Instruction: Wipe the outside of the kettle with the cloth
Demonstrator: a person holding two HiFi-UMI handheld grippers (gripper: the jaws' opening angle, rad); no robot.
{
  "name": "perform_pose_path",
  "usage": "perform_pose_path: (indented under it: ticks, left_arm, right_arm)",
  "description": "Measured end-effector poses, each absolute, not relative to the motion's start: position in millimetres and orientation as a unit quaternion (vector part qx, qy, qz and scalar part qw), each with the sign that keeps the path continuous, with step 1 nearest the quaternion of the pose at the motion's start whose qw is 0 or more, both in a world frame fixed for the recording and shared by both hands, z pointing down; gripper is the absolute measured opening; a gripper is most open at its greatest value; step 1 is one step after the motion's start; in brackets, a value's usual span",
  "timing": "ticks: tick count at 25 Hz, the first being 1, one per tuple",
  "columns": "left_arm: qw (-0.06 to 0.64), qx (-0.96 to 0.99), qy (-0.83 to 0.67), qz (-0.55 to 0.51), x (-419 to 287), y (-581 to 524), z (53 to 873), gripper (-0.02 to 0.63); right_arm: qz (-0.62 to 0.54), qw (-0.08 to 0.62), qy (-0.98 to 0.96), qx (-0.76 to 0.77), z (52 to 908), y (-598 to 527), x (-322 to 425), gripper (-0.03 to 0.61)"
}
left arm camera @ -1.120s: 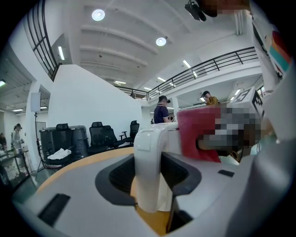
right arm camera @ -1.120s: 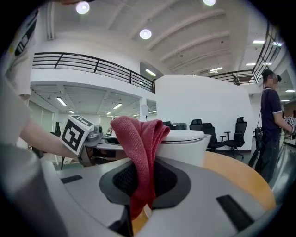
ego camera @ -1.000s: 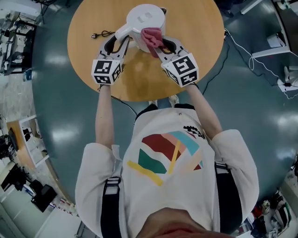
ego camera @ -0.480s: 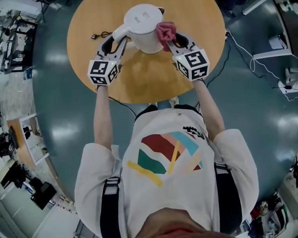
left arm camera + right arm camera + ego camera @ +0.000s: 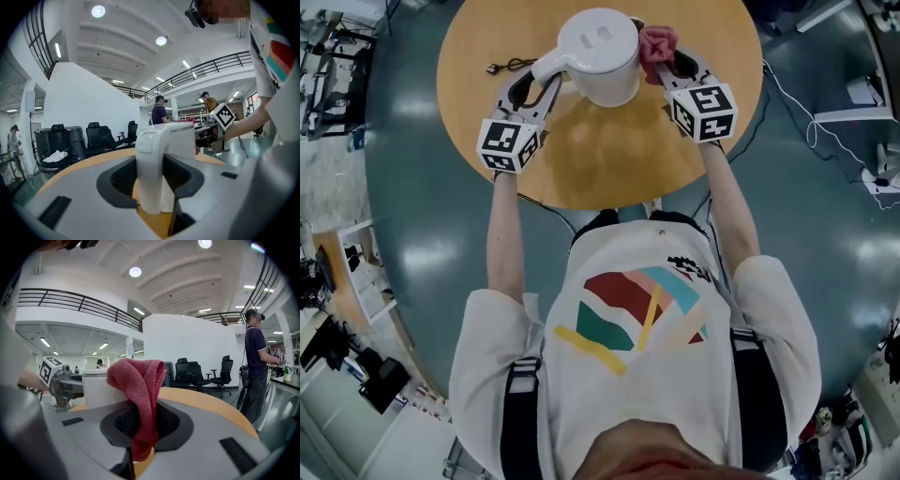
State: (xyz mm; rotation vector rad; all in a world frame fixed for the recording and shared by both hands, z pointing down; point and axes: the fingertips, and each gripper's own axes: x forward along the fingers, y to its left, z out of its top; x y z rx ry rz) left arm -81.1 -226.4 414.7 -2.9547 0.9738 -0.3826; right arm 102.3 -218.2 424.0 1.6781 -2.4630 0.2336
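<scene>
Worktop [image 5: 581,159]: round, wooden, on a grey-blue floor.
Kettle [image 5: 598,56]: white, upright, lid on. It stands close to the far edge of the worktop, about midway between the left and right edges. Its handle [image 5: 154,164] points toward the left near side.
Left gripper [image 5: 542,80]: reaches in from the near left edge. Its jaws are partway apart and closed on the handle, with a pad against each side of it.
Cloth [image 5: 138,394]: pink-red and bunched. The top fold stands above the jaws and the lower end hangs down between them. In the head view it lies against the kettle's right side, toward the far edge and high on the body.
Right gripper [image 5: 664,58]: comes in from the near right. Its jaws are nearly together and pinch the cloth.
Grippers to each other: one on each side of the kettle, well apart. The marker cubes are over the worktop, nearer the person.
Cord [image 5: 502,67]: dark, with a plug, lying on the worktop left of the kettle near the far left edge.
Background: black office chairs [image 5: 197,373] and a standing person [image 5: 255,366] beyond the worktop.
</scene>
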Motion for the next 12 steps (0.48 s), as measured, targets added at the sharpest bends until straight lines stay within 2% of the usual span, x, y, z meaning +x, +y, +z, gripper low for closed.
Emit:
perform_pose_path:
  ticks: [12]
  left_arm:
    - [0.004, -0.943, 0.311, -0.122, -83.0, -226.9, 416.1, 0.207]
  right_arm:
    - [0.082, 0.065, -0.811, 0.575, 429.5, -202.7, 98.6, 0.048]
